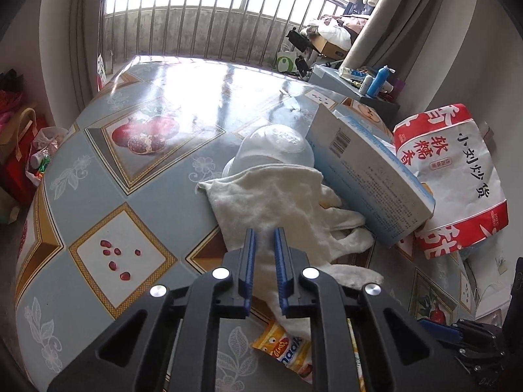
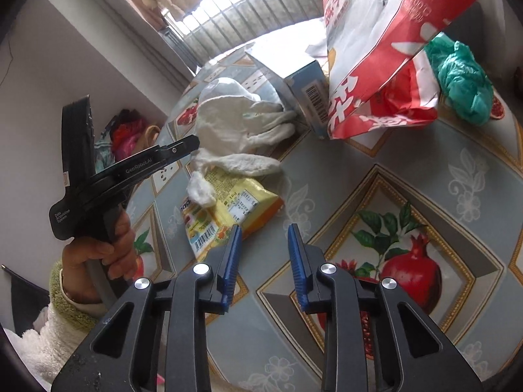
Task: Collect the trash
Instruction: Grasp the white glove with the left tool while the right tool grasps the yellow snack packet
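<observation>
A crumpled white cotton glove (image 1: 281, 202) lies on the blue patterned tablecloth (image 1: 130, 170) of the table, its fingers touching a tilted light blue cardboard box (image 1: 369, 170). Behind the glove rests an overturned clear plastic bowl (image 1: 274, 150). A yellow foil snack wrapper (image 2: 228, 209) lies just beside the glove, partly under it. A red and white paper bag (image 2: 376, 49) with black characters leans against the box, and a green plastic bag (image 2: 464, 78) sits behind it.

The left gripper (image 1: 264, 232) hovers over the glove, its blue pads nearly together with only a narrow gap; nothing is pinched between them. The right gripper (image 2: 265, 228) stands partly open above the tablecloth, empty, its left pad near the wrapper's corner. A hand (image 2: 108, 251) in a fuzzy pale sleeve (image 2: 62, 313) holds the left gripper's handle.
</observation>
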Demonstrator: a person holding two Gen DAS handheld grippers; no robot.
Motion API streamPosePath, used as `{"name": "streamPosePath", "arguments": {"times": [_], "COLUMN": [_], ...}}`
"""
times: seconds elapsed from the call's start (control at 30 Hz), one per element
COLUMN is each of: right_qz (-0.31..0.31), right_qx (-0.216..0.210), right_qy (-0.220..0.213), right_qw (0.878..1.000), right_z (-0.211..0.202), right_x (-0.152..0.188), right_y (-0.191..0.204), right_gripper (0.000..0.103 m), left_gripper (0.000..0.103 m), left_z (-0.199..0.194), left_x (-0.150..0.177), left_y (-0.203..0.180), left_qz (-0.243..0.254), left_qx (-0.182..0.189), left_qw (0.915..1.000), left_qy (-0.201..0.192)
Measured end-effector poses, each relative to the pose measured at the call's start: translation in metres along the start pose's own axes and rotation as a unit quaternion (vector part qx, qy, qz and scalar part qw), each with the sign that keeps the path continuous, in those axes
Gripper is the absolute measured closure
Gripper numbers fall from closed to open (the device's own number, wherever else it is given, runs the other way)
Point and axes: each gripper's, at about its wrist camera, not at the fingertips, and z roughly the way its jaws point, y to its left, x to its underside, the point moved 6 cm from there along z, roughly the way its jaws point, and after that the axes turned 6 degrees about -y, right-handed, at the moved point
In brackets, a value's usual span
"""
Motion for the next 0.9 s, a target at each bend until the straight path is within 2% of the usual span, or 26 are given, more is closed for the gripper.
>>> {"name": "streamPosePath", "arguments": {"times": [0.1,0.27,0.47,0.7,0.83,0.9], "right_qz": [0.01,0.029,0.045,0.074,0.095,0.106], "right_qx": [-0.007,-0.025,-0.021,0.014,0.048,0.056], "right_qy": [0.01,0.025,0.016,-0.007,-0.027,-0.034], "right_qw": [1.0,0.999,0.999,0.997,0.994,0.992], "right_z": [0.01,0.019,0.0,-0.038,-0.066,-0.076], "right_x": [-0.001,0.001,0.004,0.014,0.02,0.021], "right_y": [0.002,0.002,-0.014,-0.051,-0.08,-0.092], "right_gripper": [0.081,0.086,0.088,0.088,0.088,0.088], "left_gripper": [0.1,0.101,0.101,0.101,0.101,0.101], "left_z": [0.0,-0.003,-0.023,-0.044,-0.052,-0.056], "left_x": [0.006,0.021,0.056,0.099,0.126,0.135], "left_y": [0.001,-0.005,-0.025,-0.074,-0.114,-0.128], "left_qz": [-0.001,-0.008,-0.023,-0.046,-0.026,-0.012], "left_qx": [0.006,0.015,0.044,0.115,0.162,0.172], "left_qw": [1.0,0.9997,0.9981,0.9893,0.9811,0.9793], "left_qy": [0.002,0.017,0.037,0.077,0.103,0.106]}}
